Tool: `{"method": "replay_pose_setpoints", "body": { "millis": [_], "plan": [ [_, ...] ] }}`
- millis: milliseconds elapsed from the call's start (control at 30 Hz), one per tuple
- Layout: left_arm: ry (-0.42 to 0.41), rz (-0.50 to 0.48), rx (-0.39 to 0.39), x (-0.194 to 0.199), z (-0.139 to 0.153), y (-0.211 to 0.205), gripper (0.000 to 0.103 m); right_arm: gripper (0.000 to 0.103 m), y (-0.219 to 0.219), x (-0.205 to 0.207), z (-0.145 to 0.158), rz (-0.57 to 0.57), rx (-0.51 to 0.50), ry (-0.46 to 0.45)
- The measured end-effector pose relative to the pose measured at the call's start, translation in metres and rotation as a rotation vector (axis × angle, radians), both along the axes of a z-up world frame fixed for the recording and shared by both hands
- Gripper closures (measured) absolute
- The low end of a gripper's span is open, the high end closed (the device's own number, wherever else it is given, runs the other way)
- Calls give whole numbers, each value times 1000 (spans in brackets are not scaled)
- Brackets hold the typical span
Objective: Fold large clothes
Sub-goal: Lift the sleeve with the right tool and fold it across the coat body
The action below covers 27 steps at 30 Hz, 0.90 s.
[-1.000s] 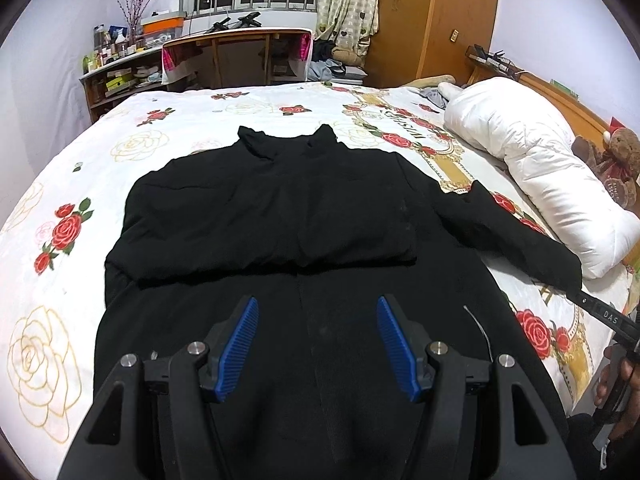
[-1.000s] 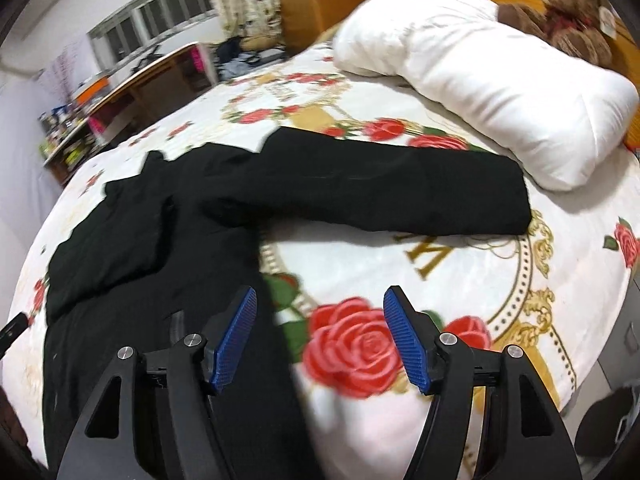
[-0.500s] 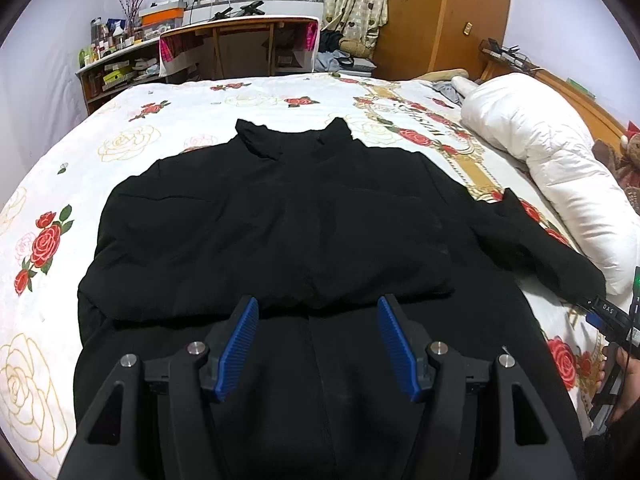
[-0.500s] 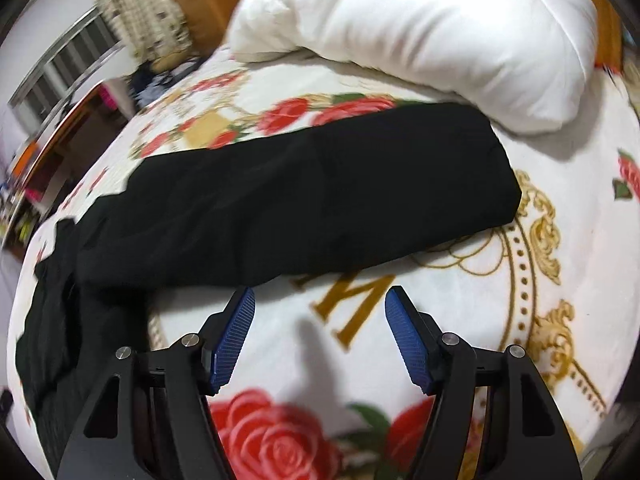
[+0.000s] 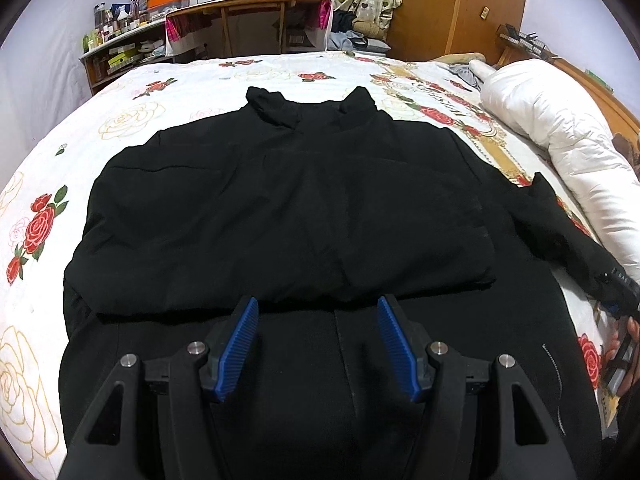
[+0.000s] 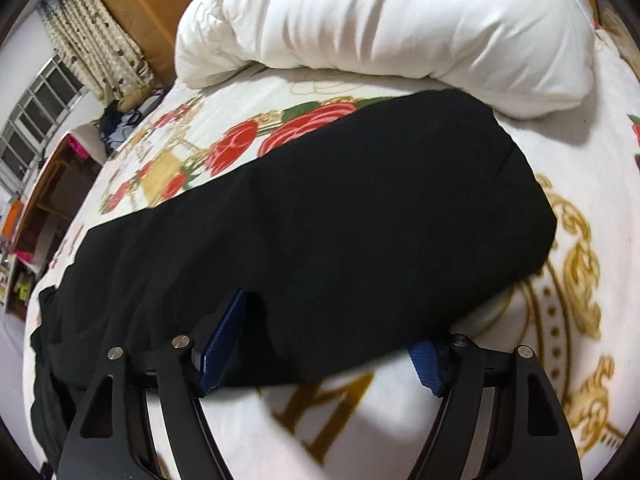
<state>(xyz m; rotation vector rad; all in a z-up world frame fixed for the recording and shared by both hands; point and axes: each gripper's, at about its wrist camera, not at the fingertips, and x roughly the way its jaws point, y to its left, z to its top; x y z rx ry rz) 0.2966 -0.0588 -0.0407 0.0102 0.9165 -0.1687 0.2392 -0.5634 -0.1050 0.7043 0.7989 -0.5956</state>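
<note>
A large black coat (image 5: pixel 280 208) lies flat on the floral bedspread (image 5: pixel 132 120), collar far, one sleeve folded across the chest. My left gripper (image 5: pixel 316 336) is open and empty, hovering above the coat's lower front. The coat's other sleeve (image 6: pixel 340 216) stretches out to the right toward the pillow. My right gripper (image 6: pixel 332 344) is open, its blue pads on either side of the sleeve's near edge, with the right pad partly hidden under the cloth. The right gripper's body also shows in the left wrist view (image 5: pixel 618 292) at the sleeve's end.
A white duvet roll (image 6: pixel 400 28) lies just beyond the sleeve, also in the left wrist view (image 5: pixel 560 148). A wooden headboard (image 5: pixel 596 88) runs along the right. A desk (image 5: pixel 248 20) and cluttered shelf (image 5: pixel 116 48) stand past the bed's far edge. A wooden wardrobe (image 5: pixel 460 4) is behind.
My right gripper has moved forward and down to the outstretched sleeve, and its open jaws now straddle the sleeve's edge. My left gripper has shifted slightly over the coat and stayed open.
</note>
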Motion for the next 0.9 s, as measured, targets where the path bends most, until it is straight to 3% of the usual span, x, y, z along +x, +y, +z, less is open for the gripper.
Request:
{"method": "replay_pose_setpoints", "body": {
  "millis": [67, 100, 133, 167, 267, 500, 700, 900],
  "plan": [
    [-3, 4, 1, 0, 0, 1, 39, 29, -4, 6, 2, -17, -1, 13],
    [-4, 7, 1, -1, 1, 2, 39, 35, -5, 7, 5, -29, -14, 22],
    [-4, 10, 0, -1, 2, 4, 39, 58, -5, 8, 7, -34, -30, 34],
    [-3, 14, -1, -2, 2, 6, 39, 72, -5, 10, 11, -30, -45, 44],
    [2, 30, -13, -6, 4, 12, 39, 87, -2, 16, 23, 2, -82, 57],
    [-11, 68, -37, -22, 20, 34, 39, 91, 32, 20, 86, 93, -188, -10],
    [-34, 110, -65, -35, 38, 62, 39, 92, 87, 28, 151, 222, -256, -124],
    [-54, 165, -98, -45, 49, 92, 39, 92, 149, 46, 195, 367, -286, -216]
  ]
}}
